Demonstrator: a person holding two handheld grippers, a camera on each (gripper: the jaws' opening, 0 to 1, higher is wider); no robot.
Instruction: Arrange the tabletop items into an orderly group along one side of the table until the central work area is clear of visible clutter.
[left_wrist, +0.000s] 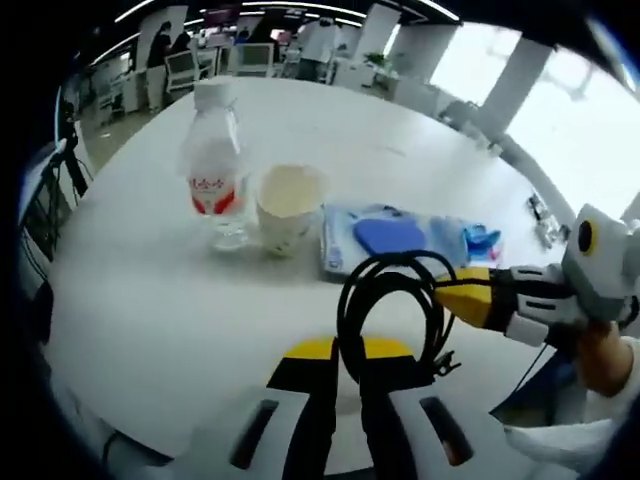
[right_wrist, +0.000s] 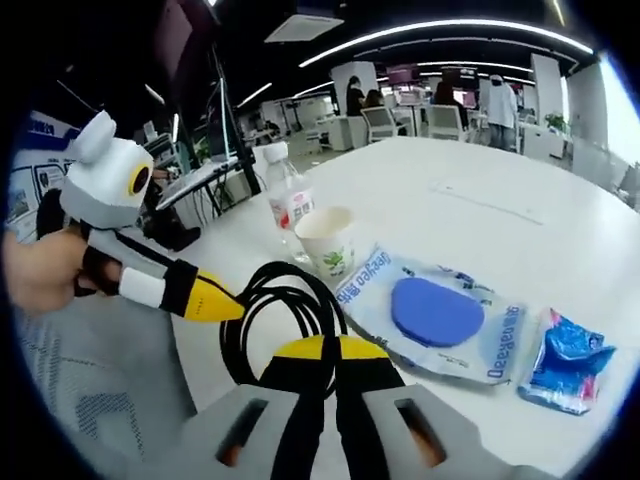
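The coiled black cable, in the left gripper view, loops up just ahead of my left gripper, whose jaws look pressed together on its near strand, while my right gripper comes in from the right with its yellow tip against the coil's far side; bottle, paper cup and wipes pack line up beyond on the desk. In the right gripper view, the cable rises between the closed jaws of my right gripper, the left gripper touches it from the left, and a blue crumpled packet lies at the row's right end.

Beyond the white table stand office chairs, people, and ceiling light strips.
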